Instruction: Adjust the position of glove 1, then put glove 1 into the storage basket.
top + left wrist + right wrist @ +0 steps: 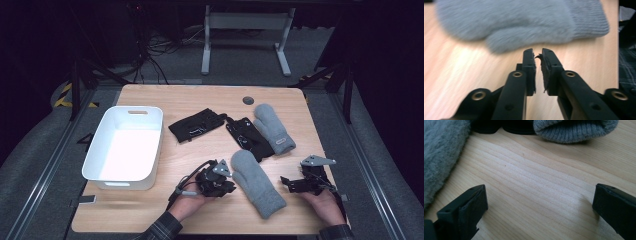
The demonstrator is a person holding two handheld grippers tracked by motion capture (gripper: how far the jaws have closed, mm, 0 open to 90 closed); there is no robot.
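A fuzzy grey mitten [257, 185] lies near the front of the table between my two grippers. My left gripper [231, 187] sits just left of it, held in a hand. In the left gripper view the jaws [537, 51] stand a narrow gap apart with nothing between them, and the mitten [524, 20] lies just ahead, its thumb nearest. My right gripper [286, 182] rests right of the mitten. Its jaws [540, 192] stand wide open over bare wood, with the mitten's edge [439, 157] at the left.
A second grey mitten [272, 127] lies farther back, its ribbed cuff [574, 130] ahead of the right gripper. Two black gloves [197, 125] [247, 136] lie mid-table. A white bin [122, 184] stands at the left. The wooden table [200, 100] has a round grommet at the back.
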